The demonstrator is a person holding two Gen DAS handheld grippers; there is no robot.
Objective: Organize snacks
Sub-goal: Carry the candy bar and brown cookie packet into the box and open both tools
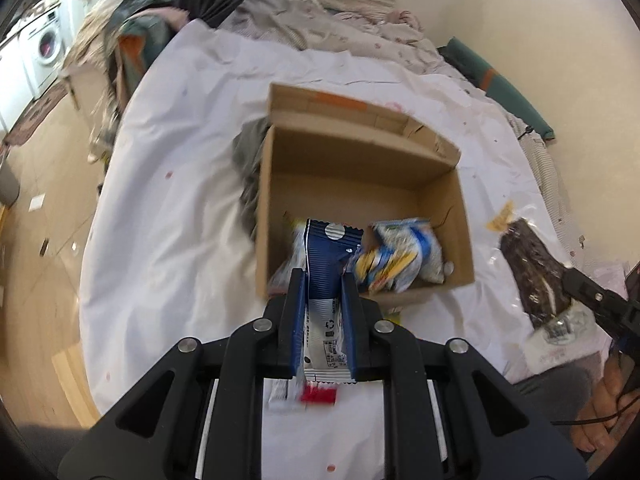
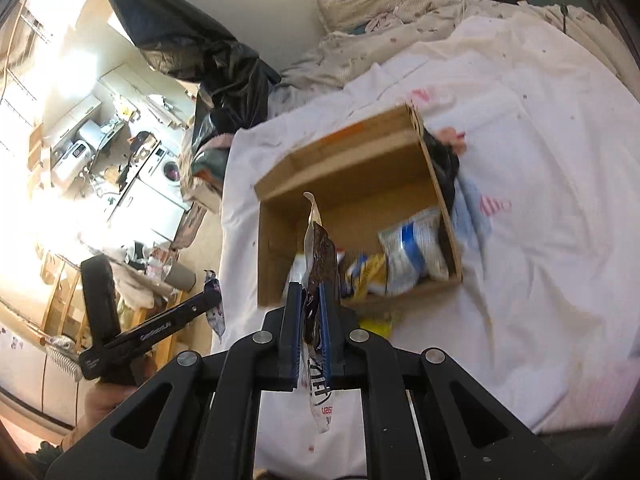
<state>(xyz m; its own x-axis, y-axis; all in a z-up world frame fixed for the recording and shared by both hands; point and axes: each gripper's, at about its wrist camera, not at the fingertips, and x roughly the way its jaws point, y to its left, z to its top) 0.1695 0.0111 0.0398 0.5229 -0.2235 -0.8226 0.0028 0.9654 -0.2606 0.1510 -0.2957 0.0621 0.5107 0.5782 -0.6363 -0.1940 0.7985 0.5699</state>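
Note:
An open cardboard box (image 1: pixel 344 160) lies on a bed with a white sheet (image 1: pixel 180 184); it also shows in the right wrist view (image 2: pixel 352 176). Inside are a blue-and-white snack bag (image 1: pixel 404 252) and a yellow one. My left gripper (image 1: pixel 322 276) is shut on a blue-and-white ridged snack packet (image 1: pixel 326 256), held above the box's near edge. My right gripper (image 2: pixel 310 290) is shut on a dark chocolate-coloured snack bag (image 2: pixel 320 256) with a clear top, held near the box's front. In the left wrist view that bag (image 1: pixel 532 268) and the right gripper's fingers (image 1: pixel 588 292) appear at the right.
A red-and-white packet (image 1: pixel 304 394) lies on the sheet under my left gripper. Crumpled bedding and pillows (image 1: pixel 352 8) lie beyond the box. A black plastic bag (image 2: pixel 208 64) hangs at the left. Wooden floor (image 1: pixel 44 216) and a washing machine (image 1: pixel 46 46) are left of the bed.

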